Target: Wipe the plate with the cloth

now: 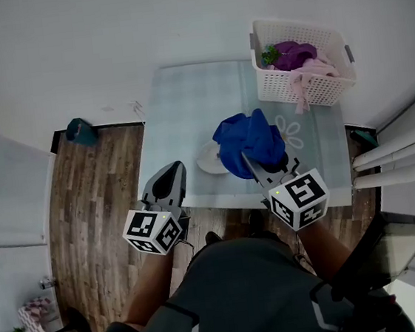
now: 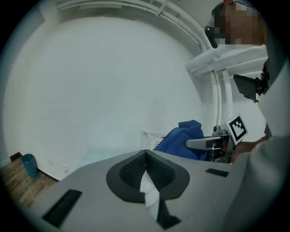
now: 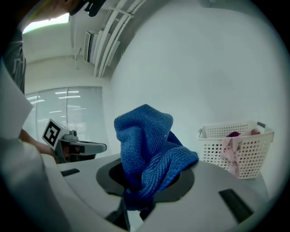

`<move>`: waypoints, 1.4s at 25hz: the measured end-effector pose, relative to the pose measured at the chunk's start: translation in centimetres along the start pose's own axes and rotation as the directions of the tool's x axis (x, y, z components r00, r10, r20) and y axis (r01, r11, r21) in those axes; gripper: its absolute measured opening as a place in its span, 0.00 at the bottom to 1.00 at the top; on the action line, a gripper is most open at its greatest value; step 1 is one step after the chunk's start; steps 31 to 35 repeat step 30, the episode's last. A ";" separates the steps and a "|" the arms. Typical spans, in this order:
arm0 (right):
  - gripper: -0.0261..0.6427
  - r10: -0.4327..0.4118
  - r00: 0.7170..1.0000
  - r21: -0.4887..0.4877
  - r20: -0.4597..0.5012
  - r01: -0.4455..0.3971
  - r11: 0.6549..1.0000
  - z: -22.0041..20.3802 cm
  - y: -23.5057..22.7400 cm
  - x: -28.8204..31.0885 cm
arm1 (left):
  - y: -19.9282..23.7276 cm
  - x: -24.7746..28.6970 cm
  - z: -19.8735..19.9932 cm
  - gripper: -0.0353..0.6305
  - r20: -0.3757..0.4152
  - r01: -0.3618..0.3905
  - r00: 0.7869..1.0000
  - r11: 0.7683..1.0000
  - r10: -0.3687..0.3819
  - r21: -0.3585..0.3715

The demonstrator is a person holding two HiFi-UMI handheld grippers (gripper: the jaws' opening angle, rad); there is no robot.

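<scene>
My right gripper [image 1: 250, 158] is shut on a bunched blue cloth [image 1: 253, 138], which hangs over the near right part of the table. In the right gripper view the cloth [image 3: 146, 145] stands up out of the shut jaws [image 3: 137, 199]. A white plate [image 1: 207, 161] lies on the table, its right part hidden under the cloth. My left gripper [image 1: 172, 168] hovers just left of the plate, apart from it, with its jaws together [image 2: 146, 156] and only a pale sliver showing in the slit. It sees the cloth [image 2: 183, 138] and the right gripper [image 2: 199, 143] on its right.
A white basket [image 1: 310, 89] holding purple and pink cloths stands at the table's far right corner. The table [image 1: 186, 104] has a pale checked cover. A teal cup [image 1: 81, 131] sits on the wooden floor to the left. White walls close off the far side.
</scene>
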State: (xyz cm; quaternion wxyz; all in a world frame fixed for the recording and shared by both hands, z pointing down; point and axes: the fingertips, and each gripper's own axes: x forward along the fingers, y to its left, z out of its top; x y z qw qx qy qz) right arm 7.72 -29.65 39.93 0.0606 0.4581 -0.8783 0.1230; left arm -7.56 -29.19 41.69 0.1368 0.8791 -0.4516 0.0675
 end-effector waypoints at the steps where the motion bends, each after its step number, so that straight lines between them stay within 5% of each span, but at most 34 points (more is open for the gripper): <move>1: 0.22 -0.023 1.000 -0.001 0.009 0.023 1.000 0.4 0.3 -0.1 | 0.2 -0.4 0.3 0.07 0.006 -0.002 1.000 1.000 0.002 0.009; 8: 0.21 -0.117 0.993 0.005 0.025 0.117 0.993 1.8 3.2 -1.0 | 1.9 -3.5 1.5 0.07 0.050 0.012 0.999 1.000 -0.013 0.018; 11: 0.21 -0.115 0.993 0.014 0.017 0.115 0.993 1.9 4.4 -1.0 | 2.4 -4.4 1.6 0.07 0.067 0.023 0.997 1.000 -0.022 -0.011; 16: 0.21 -0.127 0.992 -0.002 0.018 0.127 0.992 1.7 5.7 -0.9 | 3.1 -5.3 2.1 0.07 0.084 -0.004 0.996 0.999 0.001 0.038; 21: 0.21 -0.147 0.989 -0.014 0.033 0.147 0.989 2.3 6.2 -1.1 | 3.0 -5.5 2.1 0.07 0.088 0.031 0.996 0.999 -0.030 -0.019; 35: 0.21 -0.166 0.985 -0.025 0.042 0.168 0.986 2.6 6.6 -1.5 | 2.1 -5.9 2.2 0.07 0.076 0.079 0.994 0.996 -0.081 0.030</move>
